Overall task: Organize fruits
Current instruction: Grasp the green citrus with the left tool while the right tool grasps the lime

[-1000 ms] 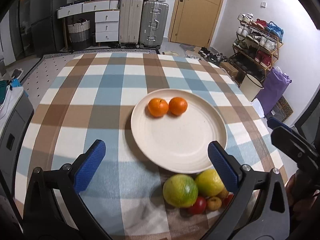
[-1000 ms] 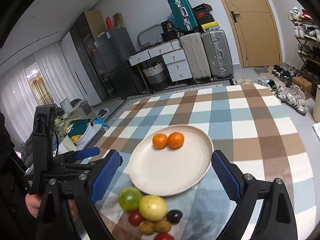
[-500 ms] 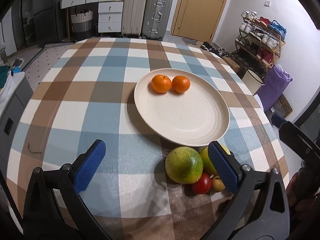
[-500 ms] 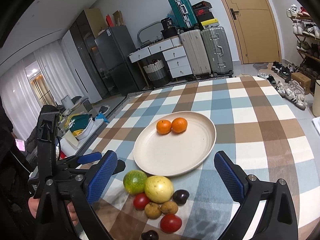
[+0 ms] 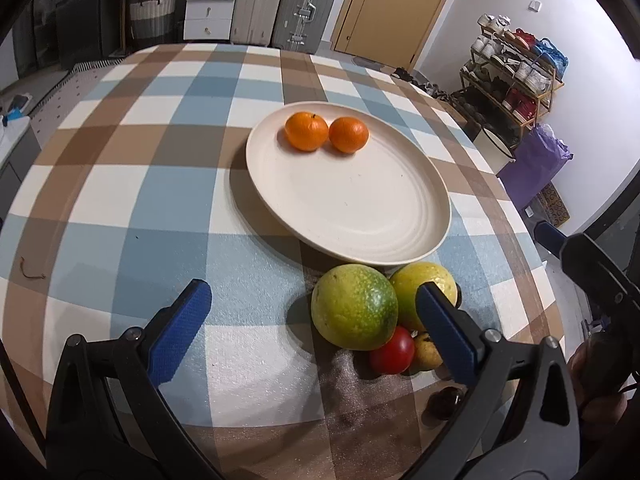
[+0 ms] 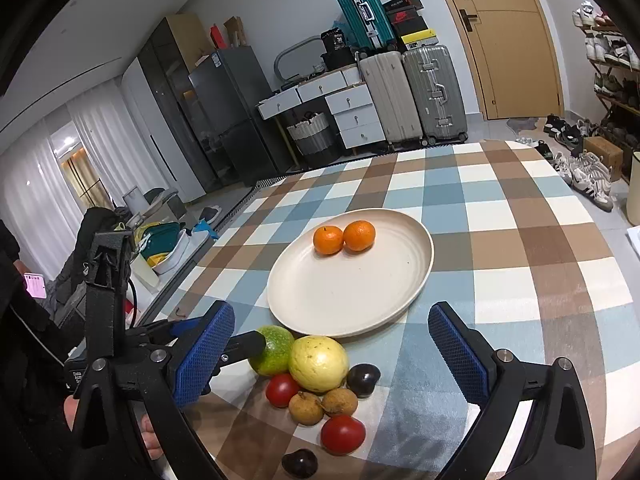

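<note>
Far ahead of the gripper, two upright suitcases [image 6: 414, 96] stand side by side against the wall, a teal suitcase [image 6: 358, 12] above them. Ahead and to the right is a wooden door [image 6: 508, 36], with a shoe rack [image 5: 516, 68] further right. White drawers [image 6: 352, 116] sit left of the suitcases, beside a dark fridge [image 6: 236, 112].

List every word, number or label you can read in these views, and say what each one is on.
"30": black bag on the drawer unit, blurred and uncertain.
White print on the left gripper's body: too small to read.
Red and black box atop the suitcases: a mark, not readable.
Fruit, plate and tablecloth: no text.
</note>
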Motion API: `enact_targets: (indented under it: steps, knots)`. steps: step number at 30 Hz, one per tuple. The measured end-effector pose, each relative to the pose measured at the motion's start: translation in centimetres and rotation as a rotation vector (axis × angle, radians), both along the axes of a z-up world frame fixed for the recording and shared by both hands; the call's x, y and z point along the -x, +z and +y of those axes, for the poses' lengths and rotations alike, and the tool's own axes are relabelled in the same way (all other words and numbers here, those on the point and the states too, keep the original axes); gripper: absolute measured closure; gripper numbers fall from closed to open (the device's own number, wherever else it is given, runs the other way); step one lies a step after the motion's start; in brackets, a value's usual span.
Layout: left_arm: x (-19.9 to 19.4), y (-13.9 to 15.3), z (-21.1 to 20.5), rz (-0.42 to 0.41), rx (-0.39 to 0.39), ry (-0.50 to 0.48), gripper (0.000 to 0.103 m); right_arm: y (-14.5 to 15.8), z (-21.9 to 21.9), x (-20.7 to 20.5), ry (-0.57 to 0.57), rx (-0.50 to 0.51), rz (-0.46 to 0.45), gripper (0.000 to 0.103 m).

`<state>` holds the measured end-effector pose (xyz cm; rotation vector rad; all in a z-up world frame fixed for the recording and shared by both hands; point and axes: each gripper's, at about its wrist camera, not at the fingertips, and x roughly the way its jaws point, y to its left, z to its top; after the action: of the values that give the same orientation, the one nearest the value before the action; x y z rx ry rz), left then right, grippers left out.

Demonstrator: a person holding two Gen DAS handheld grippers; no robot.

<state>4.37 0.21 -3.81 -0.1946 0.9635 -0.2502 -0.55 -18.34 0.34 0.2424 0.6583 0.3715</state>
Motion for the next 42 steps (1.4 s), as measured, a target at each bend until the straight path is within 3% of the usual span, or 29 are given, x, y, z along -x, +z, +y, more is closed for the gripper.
enact_targets:
  steps: [5,11,14,19,42]
  knots:
    - [-0.5,-1.0,0.1,0.029,0.038,-0.012,0.009,-0.5,-0.3,-0.1,0.002,-0.004,0.017,0.004]
    - [-1.1,-2.4,0.4,0.077,0.153,-0.056,0.031,-0.9,-0.4,-0.3,0.002,-0.008,0.029,0.004]
    - [-1.1,-2.6,0.3,0.074,0.197,-0.088,0.055,-1.0,-0.4,-0.3,0.004,-0.008,0.034,0.004]
    - [-1.1,-3.0,0.6,0.075,0.228,-0.091,0.056,-1.3,-0.2,-0.5,0.009,-0.007,0.046,0.004]
    - [1.5,-1.2,4.8,0.009,0.221,-0.025,0.056,-3.3,2.4,-1.4,0.095,0.057,0.14,0.004]
